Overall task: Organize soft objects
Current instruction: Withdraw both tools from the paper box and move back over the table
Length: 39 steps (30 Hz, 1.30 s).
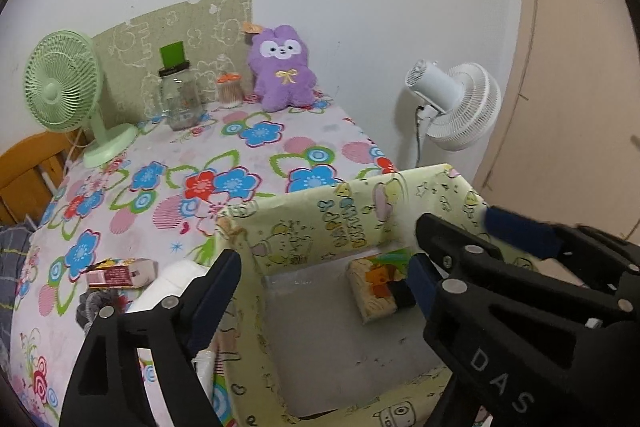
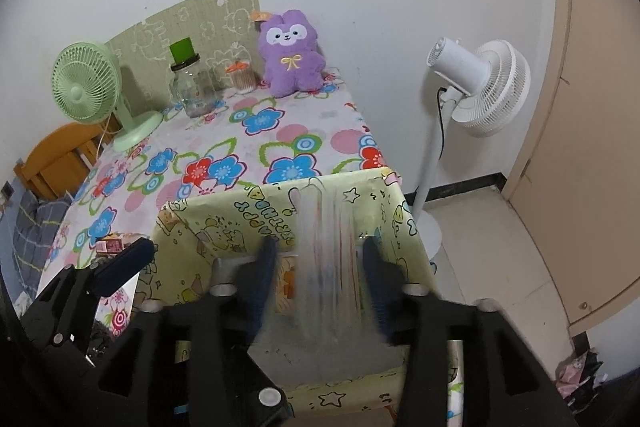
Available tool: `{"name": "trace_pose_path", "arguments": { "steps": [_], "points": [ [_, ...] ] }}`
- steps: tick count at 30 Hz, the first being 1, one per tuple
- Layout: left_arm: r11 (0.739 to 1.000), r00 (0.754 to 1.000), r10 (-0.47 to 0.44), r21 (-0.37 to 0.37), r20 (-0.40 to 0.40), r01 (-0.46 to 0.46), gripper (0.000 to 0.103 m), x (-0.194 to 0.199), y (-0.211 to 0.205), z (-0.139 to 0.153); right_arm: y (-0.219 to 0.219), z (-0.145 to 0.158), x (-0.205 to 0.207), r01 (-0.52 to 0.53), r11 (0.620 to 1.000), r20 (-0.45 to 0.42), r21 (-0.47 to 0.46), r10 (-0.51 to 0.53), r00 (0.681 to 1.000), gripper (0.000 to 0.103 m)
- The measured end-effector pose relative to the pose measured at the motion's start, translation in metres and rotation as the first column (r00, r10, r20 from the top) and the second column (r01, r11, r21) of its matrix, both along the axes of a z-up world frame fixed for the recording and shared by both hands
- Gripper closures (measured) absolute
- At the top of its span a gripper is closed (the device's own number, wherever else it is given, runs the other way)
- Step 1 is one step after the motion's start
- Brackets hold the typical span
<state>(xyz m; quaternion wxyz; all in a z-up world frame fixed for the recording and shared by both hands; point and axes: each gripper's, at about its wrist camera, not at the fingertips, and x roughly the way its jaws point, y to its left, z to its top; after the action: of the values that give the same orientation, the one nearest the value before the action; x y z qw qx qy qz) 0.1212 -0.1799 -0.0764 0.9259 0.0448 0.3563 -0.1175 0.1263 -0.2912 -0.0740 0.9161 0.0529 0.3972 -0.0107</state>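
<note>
Looks like it's partway done: 1 small printed packet point(image 1: 374, 293) is already lying in the yellow box point(image 1: 320, 223), and a blurred packet point(image 2: 328, 267) is seen between the right gripper's point(image 2: 320, 267) parted jaws. The left gripper's point(image 1: 324, 275) jaws are spread wide, nothing held. The purple plush point(image 1: 282, 67) is left at the bench's point(image 1: 240, 147) far end.

Home bedroom corner. Table under flowered cloth point(image 1: 168, 187) against plain white wall; purple plush toy point(image 1: 282, 67), green desk fan point(image 1: 64, 83), white standing fan point(image 2: 480, 87) (plugged in), wooden bed frame point(image 1: 28, 171) beside it.
</note>
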Motion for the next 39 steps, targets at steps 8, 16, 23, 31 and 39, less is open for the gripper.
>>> {"name": "trace_pose_path", "arguments": {
  "steps": [8, 16, 23, 31, 39],
  "points": [
    [1.0, 1.0, -0.007, -0.026, 0.007, 0.007, 0.004, -0.005, 0.007, 0.008, 0.008, 0.009, -0.006, -0.005, 0.999, 0.04, -0.039, 0.006, 0.999, 0.023],
    [0.999, 0.999, -0.001, -0.04, 0.036, 0.003, 0.0, -0.017, 0.02, 0.02, 0.023, 0.023, -0.018, -0.004, 0.998, 0.083, -0.057, 0.009, 0.997, 0.014],
    [0.999, 0.998, -0.001, -0.037, 0.067, 0.004, 0.0, -0.029, 0.031, 0.032, 0.034, 0.035, -0.031, 0.009, 0.998, 0.113, -0.063, -0.002, 0.994, 0.007],
    [0.999, 0.994, 0.002, -0.038, 0.111, 0.003, 0.0, -0.046, 0.046, 0.046, 0.049, 0.05, -0.047, 0.005, 0.998, 0.158, -0.062, 0.005, 0.987, 0.005],
    [0.999, 0.989, 0.014, -0.041, 0.146, -0.008, 0.0, -0.06, 0.063, 0.058, 0.065, 0.063, -0.062, 0.002, 0.997, 0.197, -0.071, 0.012, 0.98, 0.004]
  ]
}}
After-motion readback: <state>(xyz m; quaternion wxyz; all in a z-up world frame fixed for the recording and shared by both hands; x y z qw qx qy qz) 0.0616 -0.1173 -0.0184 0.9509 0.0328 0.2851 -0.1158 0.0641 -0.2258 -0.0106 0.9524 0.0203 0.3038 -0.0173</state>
